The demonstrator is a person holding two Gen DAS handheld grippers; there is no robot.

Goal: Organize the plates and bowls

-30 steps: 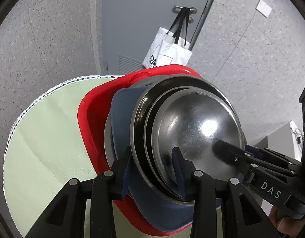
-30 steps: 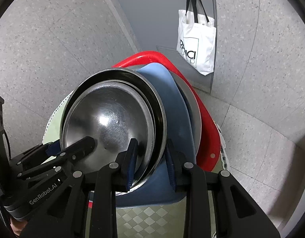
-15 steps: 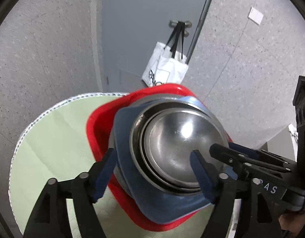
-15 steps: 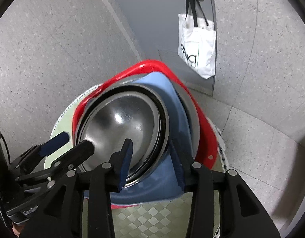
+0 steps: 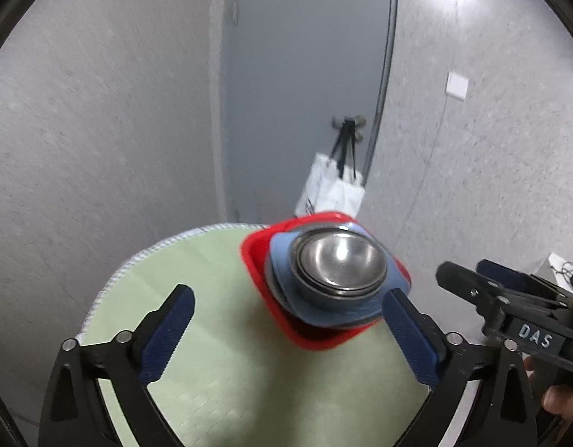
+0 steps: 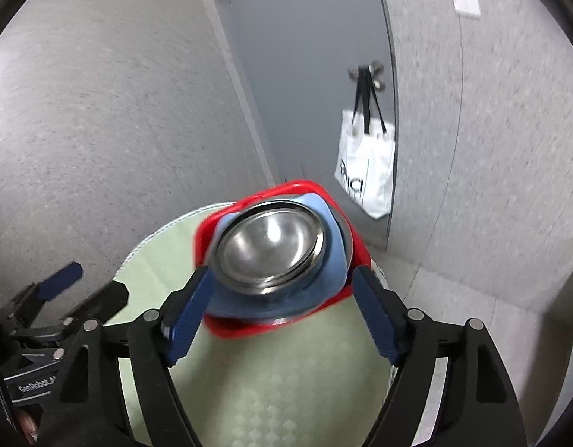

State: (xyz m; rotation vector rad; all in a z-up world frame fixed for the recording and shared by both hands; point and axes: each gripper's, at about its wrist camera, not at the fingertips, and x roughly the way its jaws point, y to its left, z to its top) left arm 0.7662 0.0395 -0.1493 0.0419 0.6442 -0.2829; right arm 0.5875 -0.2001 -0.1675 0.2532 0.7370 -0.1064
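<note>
- The stack of dishes sits at the far edge of the round tabletop: a red tray at the bottom, a blue plate on it, and nested steel bowls on top.
- The left hand-held gripper stands wide open, its jaws having just been opening; nothing is between its blue pads, and the stack lies ahead of it and toward its right finger, apart from both pads.
- The right hand-held gripper is open too, its jaws likewise having just spread; in its own view the stack lies straight ahead and shows between the fingertips, yet neither pad presses on it.
- Judged from the two views, the right hand-held gripper is the nearer one: the stack fills more of its view and sits on its centre line, whereas the left one would have to swing toward its right to line up.
- The stack is about as wide as it is deep, so no long axis governs an approach; the rim facing each hand-held gripper is the natural target.
- With everything nested in one pile, the task appears close to done.
</note>
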